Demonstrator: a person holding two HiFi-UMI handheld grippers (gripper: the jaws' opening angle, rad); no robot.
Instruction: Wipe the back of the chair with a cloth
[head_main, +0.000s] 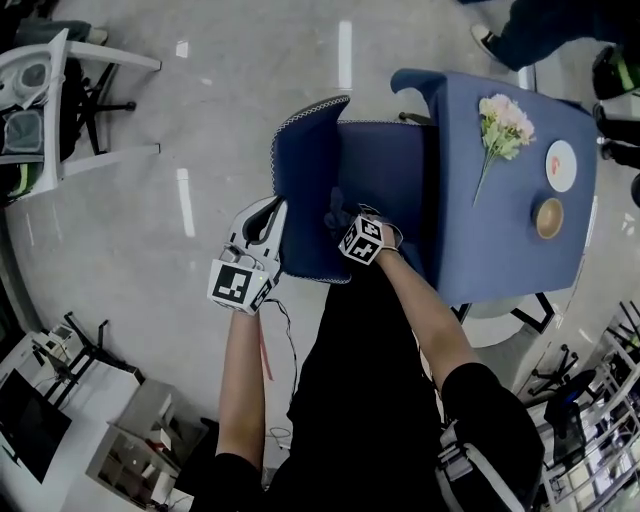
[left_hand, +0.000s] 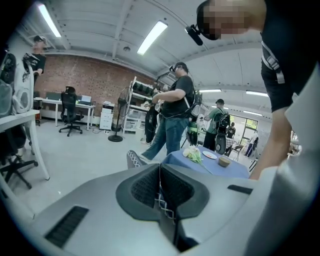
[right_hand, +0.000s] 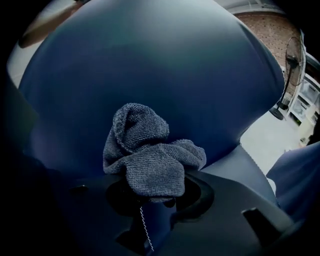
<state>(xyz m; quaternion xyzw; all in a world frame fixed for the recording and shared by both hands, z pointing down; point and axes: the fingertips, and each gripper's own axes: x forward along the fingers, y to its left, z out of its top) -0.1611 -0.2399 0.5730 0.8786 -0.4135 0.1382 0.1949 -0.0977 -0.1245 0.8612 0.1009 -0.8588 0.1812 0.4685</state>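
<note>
My right claw (right_hand: 150, 196) is clamped shut on the bunched grey cloth (right_hand: 149, 155) (soft and limp, so it's best pinched at its gathered middle). I hold it up to the blue chair back (right_hand: 150, 65). My left claw (left_hand: 160, 189) is closed on the chair's stitched edge (left_hand: 133, 159).

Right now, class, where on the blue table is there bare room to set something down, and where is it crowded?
The table is bare along the side bordering the chair, left of the flowers, and at the near end below the bowl. It is crowded along its right edge, where flowers, plate and bowl cluster.
</note>
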